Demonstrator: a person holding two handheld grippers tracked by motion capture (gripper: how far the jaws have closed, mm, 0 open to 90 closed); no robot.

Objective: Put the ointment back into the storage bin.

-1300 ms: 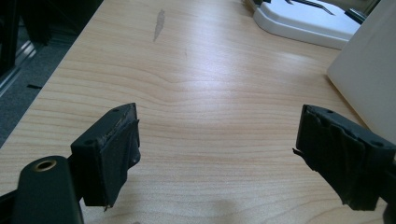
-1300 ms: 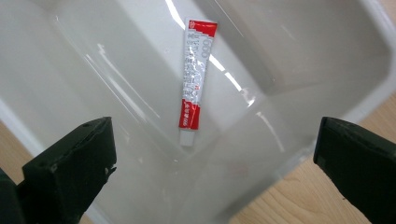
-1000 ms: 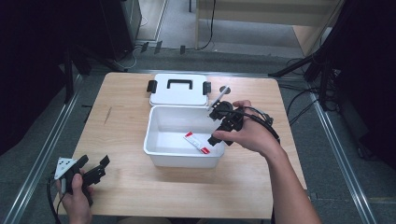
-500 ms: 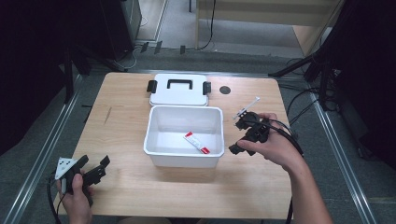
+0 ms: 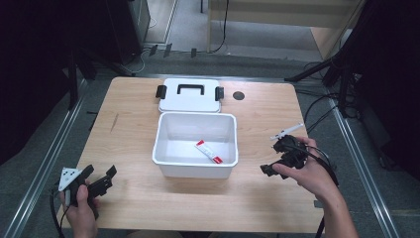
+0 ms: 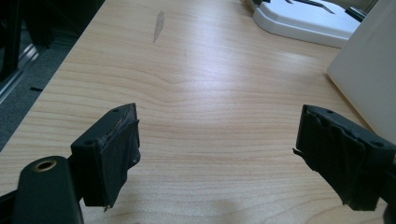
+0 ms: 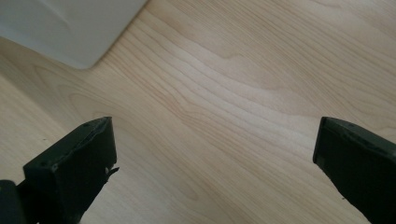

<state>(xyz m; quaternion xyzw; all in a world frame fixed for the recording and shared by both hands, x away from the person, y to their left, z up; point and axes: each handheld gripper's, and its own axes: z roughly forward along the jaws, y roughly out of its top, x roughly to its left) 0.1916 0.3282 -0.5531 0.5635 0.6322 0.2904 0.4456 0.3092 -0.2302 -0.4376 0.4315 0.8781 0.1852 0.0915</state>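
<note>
An open white bin [image 5: 194,170] stands mid-table, and a red-and-white tube [image 5: 208,151] lies on its floor. Behind it rests the bin's white lid [image 5: 190,101] with a black handle. My right gripper [image 5: 273,156] is held low over the wood just right of the bin, open and empty. In the right gripper view its jaws [image 7: 214,140] spread wide over bare wood, with a corner of the bin [image 7: 70,28] at top left. My left gripper [image 5: 99,173] sits at the front left corner, open, with nothing between its jaws [image 6: 218,126].
A small black round spot [image 5: 238,95] marks the table right of the lid. In the left gripper view the lid [image 6: 303,18] lies far ahead and the bin wall [image 6: 369,70] stands at the right. Cables and stands ring the table on the floor.
My right gripper has drawn back from over the bin's right rim, moving right and toward the person, down beside the bin. The left gripper has not moved.
</note>
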